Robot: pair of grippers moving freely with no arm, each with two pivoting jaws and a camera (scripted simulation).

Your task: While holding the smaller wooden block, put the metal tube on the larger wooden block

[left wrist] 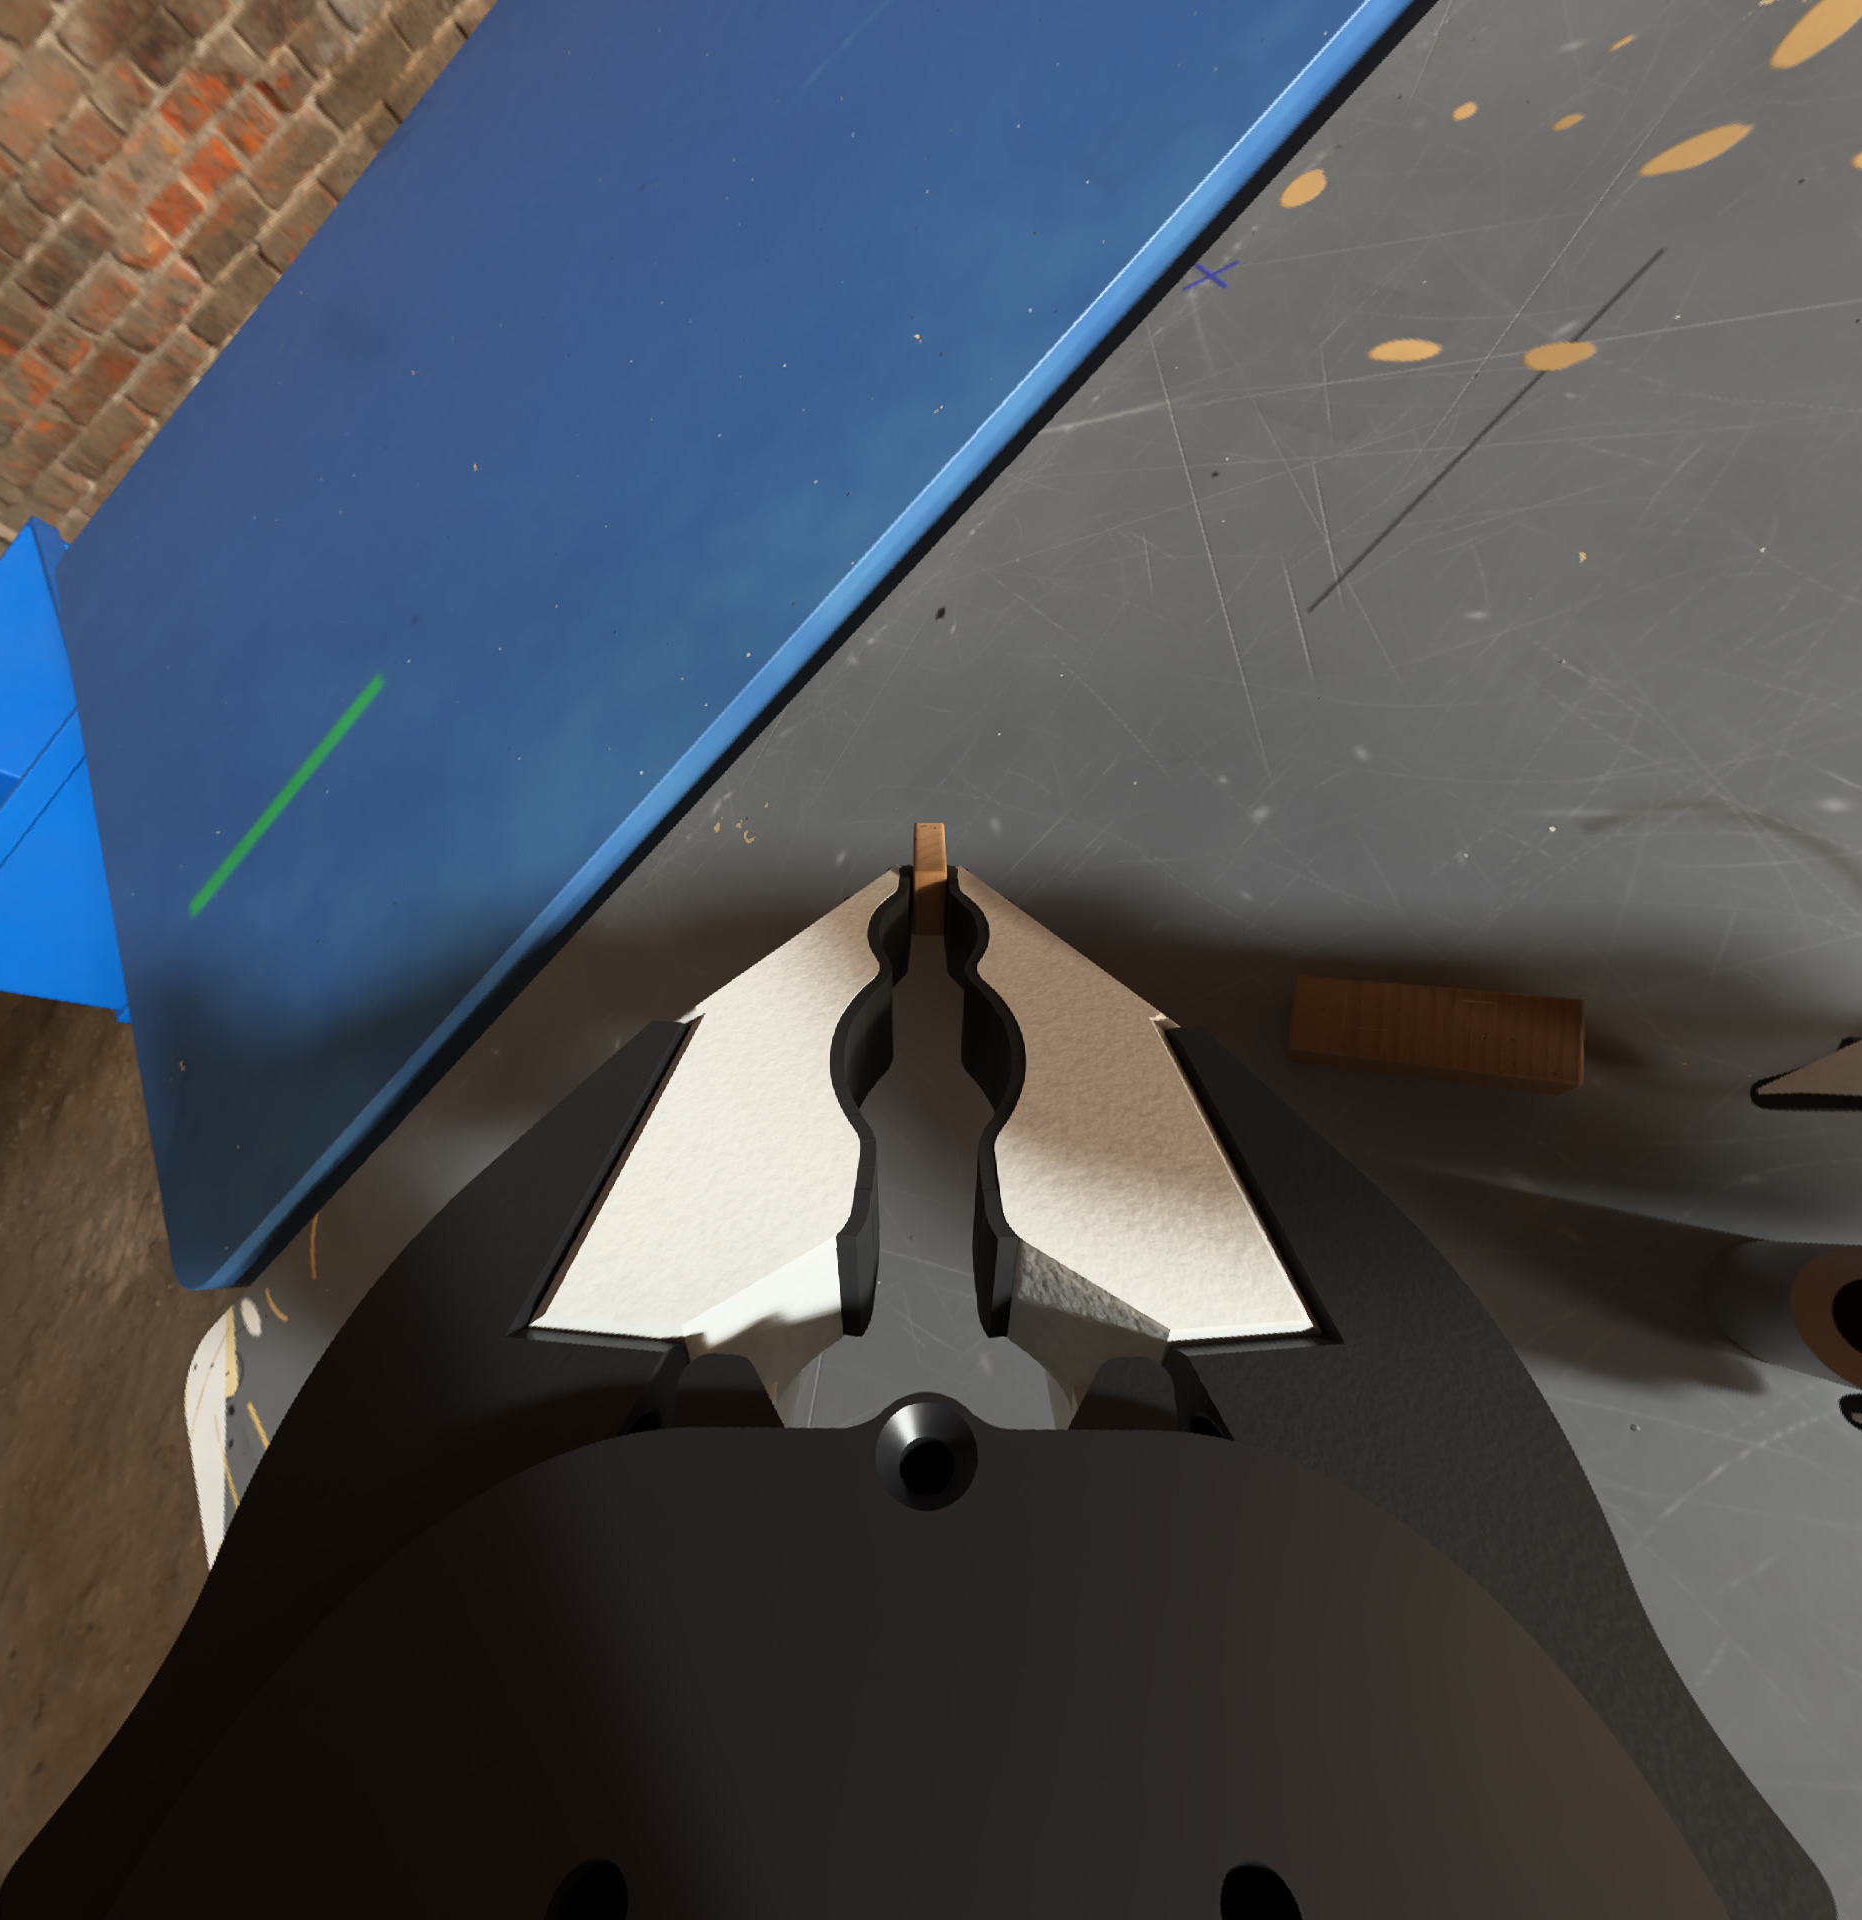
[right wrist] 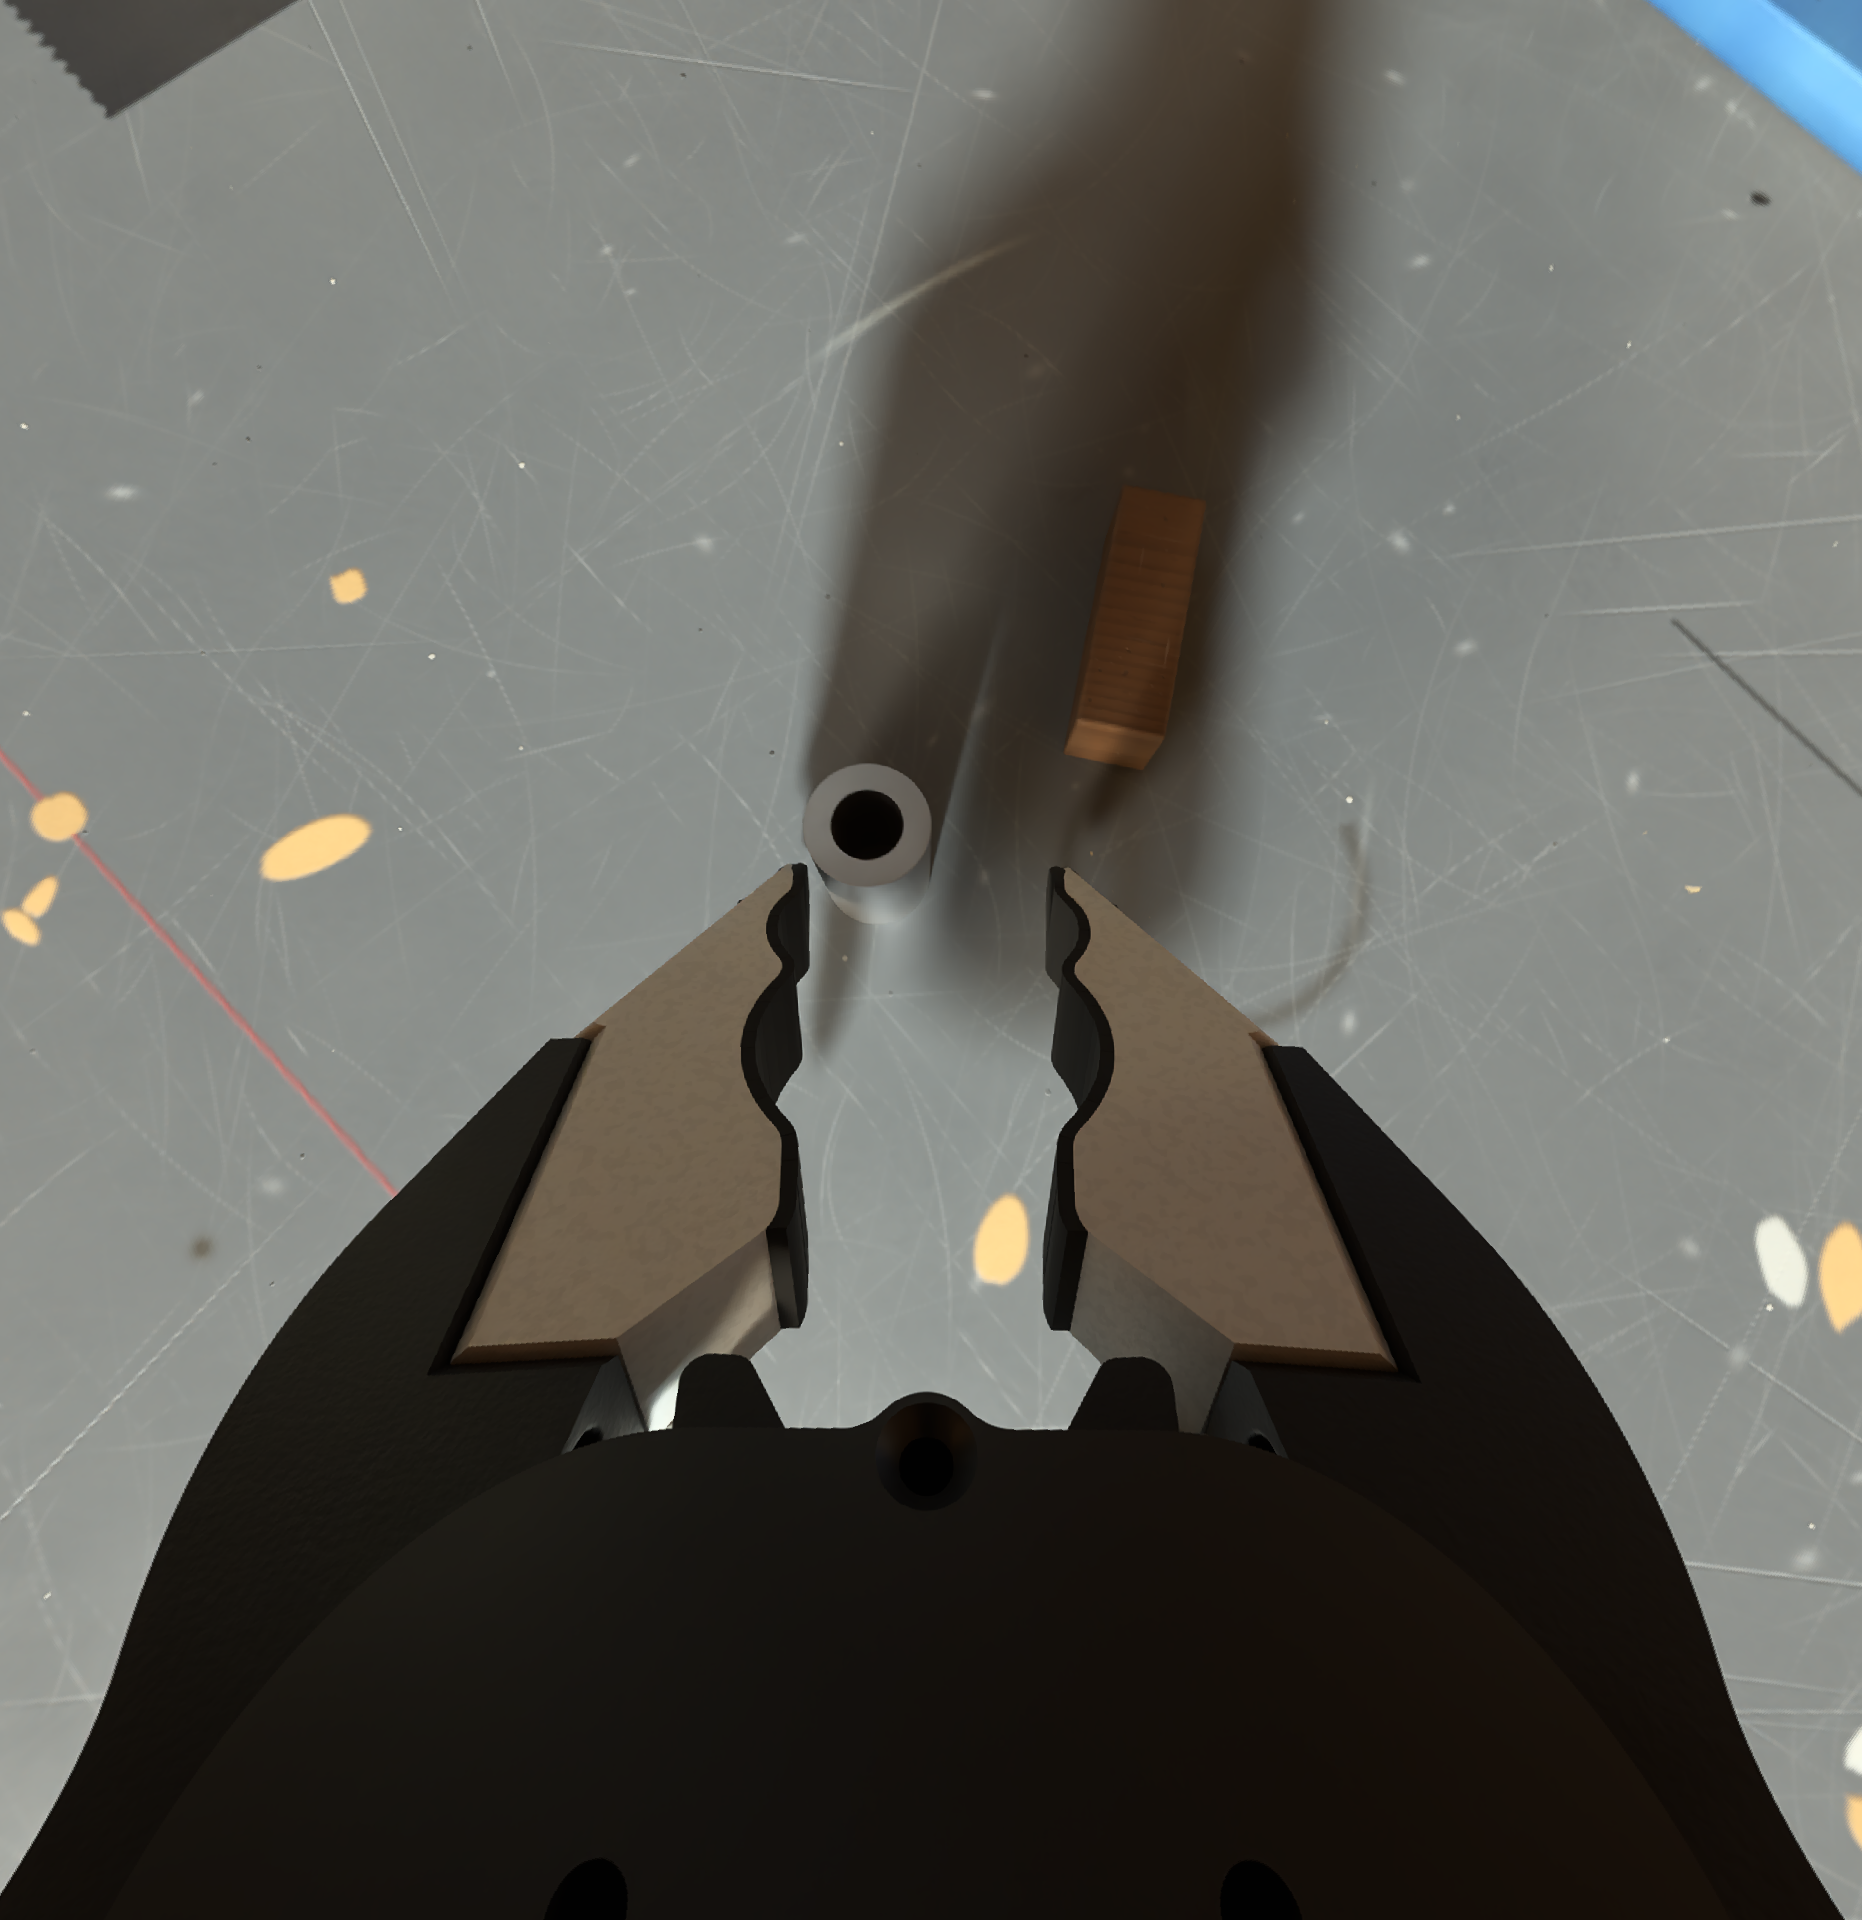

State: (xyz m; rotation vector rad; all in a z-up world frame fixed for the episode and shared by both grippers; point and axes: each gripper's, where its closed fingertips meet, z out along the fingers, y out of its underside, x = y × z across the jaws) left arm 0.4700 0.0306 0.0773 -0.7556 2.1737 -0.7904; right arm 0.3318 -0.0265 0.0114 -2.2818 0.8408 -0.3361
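My left gripper (left wrist: 929, 881) is shut on the smaller wooden block (left wrist: 930, 854), a thin light-brown piece poking out between the fingertips, held above the grey table. The larger wooden block (left wrist: 1436, 1034) lies flat on the table to its right; it also shows in the right wrist view (right wrist: 1137, 629). The metal tube (right wrist: 868, 836) stands upright on the table, grey with a dark bore. My right gripper (right wrist: 927, 883) is open and empty, with the tube just past its left fingertip (right wrist: 792, 899). The tube's end (left wrist: 1846, 1322) and the right gripper's fingertips (left wrist: 1831, 1081) show at the left wrist view's right edge.
A blue panel (left wrist: 553, 436) lies along the grey scratched table (left wrist: 1426, 675) at the left, with a brick wall (left wrist: 158, 177) beyond. A saw blade (right wrist: 127, 47) shows at the top left of the right wrist view. Paint spots dot the table.
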